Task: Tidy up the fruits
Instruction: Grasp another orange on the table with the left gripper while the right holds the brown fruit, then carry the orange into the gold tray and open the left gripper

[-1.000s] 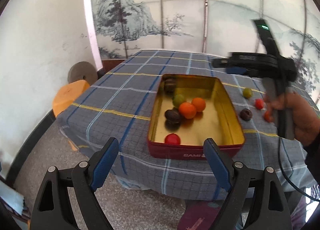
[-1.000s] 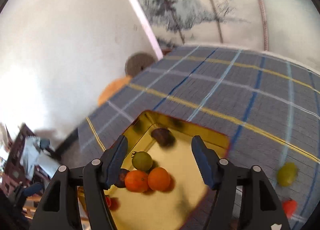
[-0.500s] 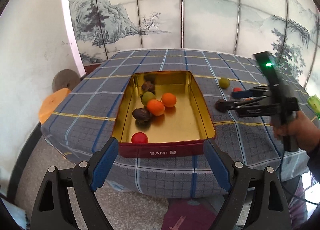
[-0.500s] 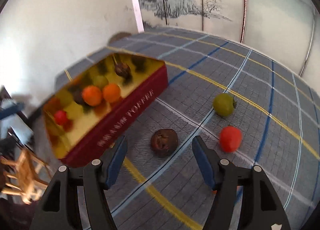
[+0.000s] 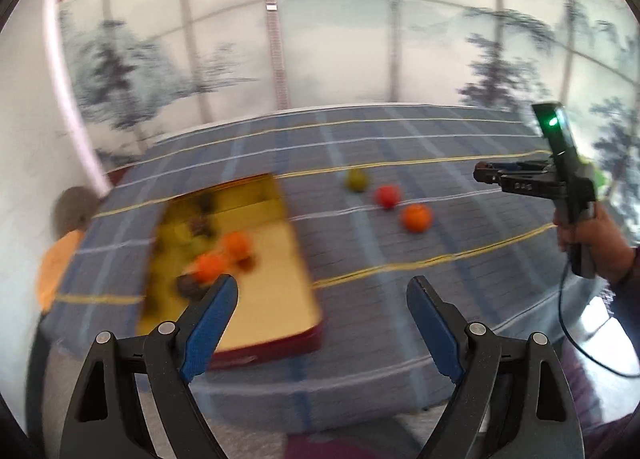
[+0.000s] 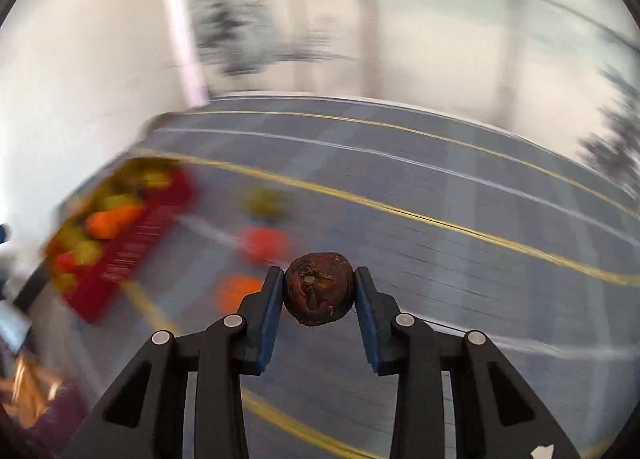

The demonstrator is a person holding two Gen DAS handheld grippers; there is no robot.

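My right gripper (image 6: 318, 285) is shut on a dark brown wrinkled fruit (image 6: 318, 289) and holds it above the blue plaid tablecloth (image 6: 440, 239); it shows in the left wrist view (image 5: 486, 175) at the right. A red tin with a gold inside (image 5: 276, 255) holds several fruits, among them two oranges (image 5: 210, 265). Right of the tin, a green fruit (image 5: 356, 180), a red fruit (image 5: 387, 196) and an orange (image 5: 417, 218) lie on the cloth. My left gripper (image 5: 322, 299) is open and empty at the table's near edge. Both views are blurred.
A painted folding screen (image 5: 320, 39) stands behind the table. An orange stool (image 5: 56, 259) and a grey disc (image 5: 74, 207) sit at the left by the white wall. The person's hand (image 5: 596, 243) and a cable are at the right.
My right gripper has closed on the dark brown fruit that lay on the cloth and lifted it. My left gripper has swung to the right, so the tin sits further left.
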